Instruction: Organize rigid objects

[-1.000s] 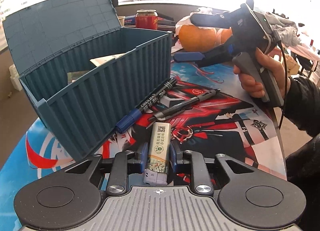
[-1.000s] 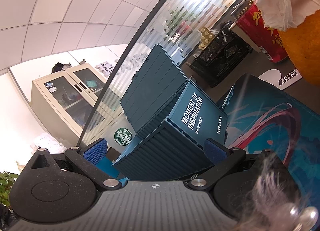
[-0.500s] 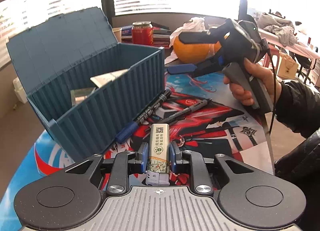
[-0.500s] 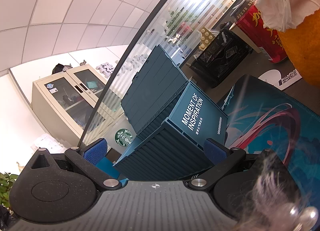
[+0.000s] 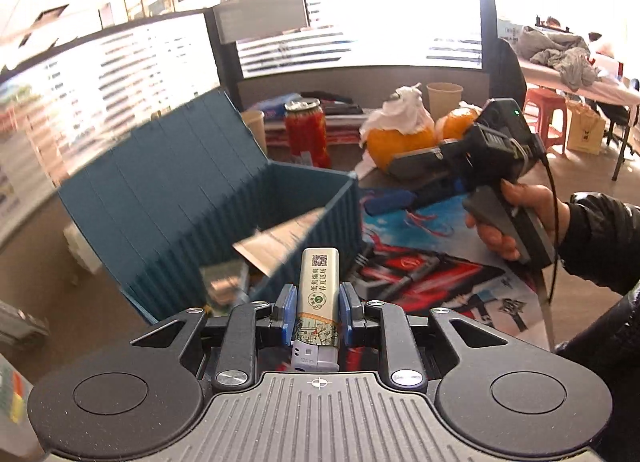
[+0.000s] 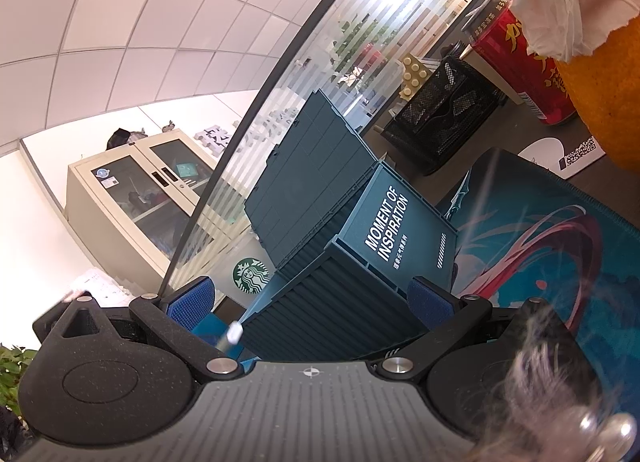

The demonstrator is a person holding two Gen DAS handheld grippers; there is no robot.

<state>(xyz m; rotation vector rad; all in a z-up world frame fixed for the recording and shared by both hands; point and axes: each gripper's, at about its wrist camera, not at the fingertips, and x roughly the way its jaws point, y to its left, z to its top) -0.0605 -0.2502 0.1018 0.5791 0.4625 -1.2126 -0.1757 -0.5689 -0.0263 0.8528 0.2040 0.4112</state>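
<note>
At the far left of my left wrist view stands the blue ribbed box, its lid tipped open and leaning back. Inside it I can make out a tan cardboard flap and some blurred items I cannot identify. Just right of the box's near corner, in the middle of the view, my left hand-held gripper pinches a pale lighter between its blue pads; the lighter points away from me with its grey cap end toward the camera, lifted clear of the tabletop and its printed mat. Behind the box stand a red can and, further right, an orange with crumpled tissue on top. On the mat to the right of the lighter lies a dark pen, partly blurred. At the right, my right hand grips the right hand-held gripper, held above the mat. In its own view, the blue pads stand spread wide with nothing between them, looking toward the box's end panel.
</note>
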